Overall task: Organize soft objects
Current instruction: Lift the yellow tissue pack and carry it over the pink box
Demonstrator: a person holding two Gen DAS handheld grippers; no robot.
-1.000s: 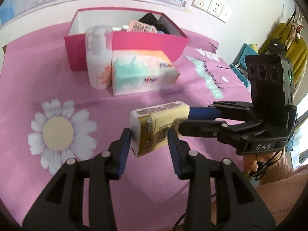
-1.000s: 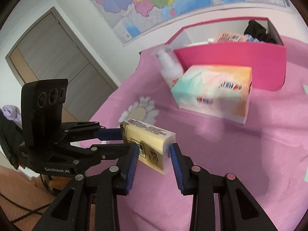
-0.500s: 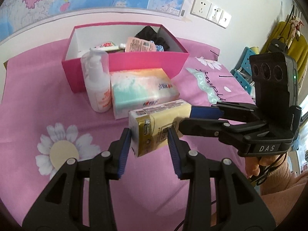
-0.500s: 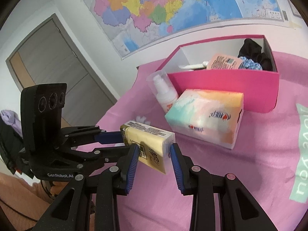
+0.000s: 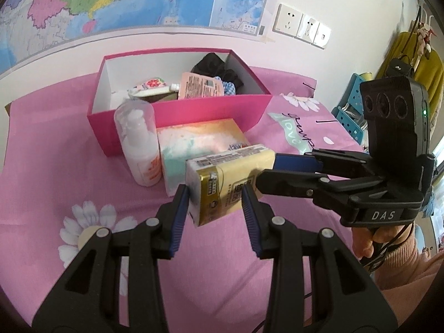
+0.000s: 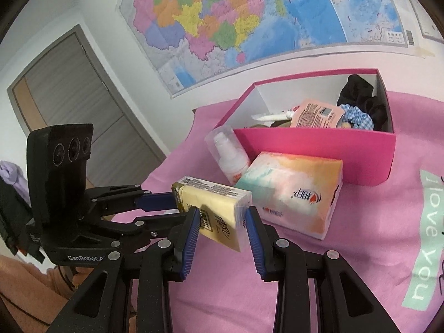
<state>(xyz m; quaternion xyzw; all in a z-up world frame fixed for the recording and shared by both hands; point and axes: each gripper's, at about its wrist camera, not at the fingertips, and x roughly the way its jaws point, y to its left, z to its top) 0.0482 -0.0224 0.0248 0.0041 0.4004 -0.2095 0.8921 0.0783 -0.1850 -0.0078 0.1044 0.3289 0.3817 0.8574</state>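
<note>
Above the pink bench (image 5: 41, 172), I am holding the yellow tissue pack (image 5: 230, 177) clamped at each end by left jaws and right jaws, carrying it boxward; next move likely needing clearance over the pink box (image 5: 194, 113) rim.

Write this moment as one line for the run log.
left hand-held gripper: shut on yellow pack | right hand-held gripper: shut on same pack | pack: above cloth, before pink box
</note>
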